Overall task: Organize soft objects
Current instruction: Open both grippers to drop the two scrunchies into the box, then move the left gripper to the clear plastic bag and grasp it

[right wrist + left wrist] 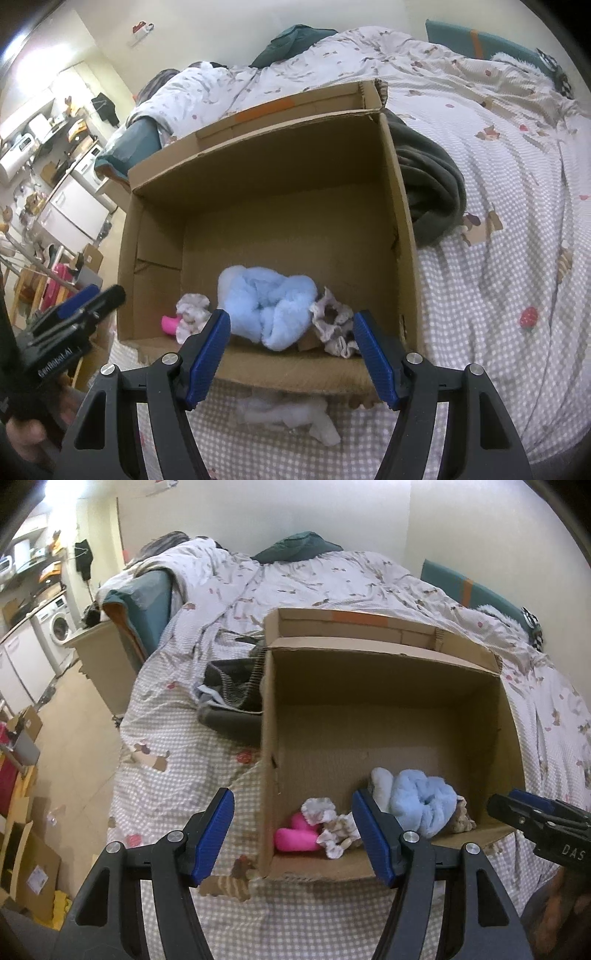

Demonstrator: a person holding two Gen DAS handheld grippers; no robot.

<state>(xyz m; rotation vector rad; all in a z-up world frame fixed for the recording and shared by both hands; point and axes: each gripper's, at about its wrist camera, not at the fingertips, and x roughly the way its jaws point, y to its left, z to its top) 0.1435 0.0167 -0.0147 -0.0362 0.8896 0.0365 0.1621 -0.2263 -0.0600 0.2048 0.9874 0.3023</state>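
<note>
An open cardboard box (384, 686) (266, 173) stands on the bed. At its near wall lie a fluffy light-blue cloth (424, 801) (266, 306), a pink soft toy (295, 834) (170, 325) and small patterned cloths (332, 823) (332, 325). My left gripper (293, 834) is open and empty, just before the box's near left corner. My right gripper (291, 354) is open and empty, above the near wall. A whitish soft cloth (291, 417) lies on the bed in front of the box, between the right gripper's fingers.
A checked bedspread (177, 790) (498, 295) covers the bed. Dark grey clothes (232, 701) lie left of the box and a dark blanket (432, 184) right of it. Cardboard boxes (29, 867) and a washing machine (59, 627) stand on the floor at left.
</note>
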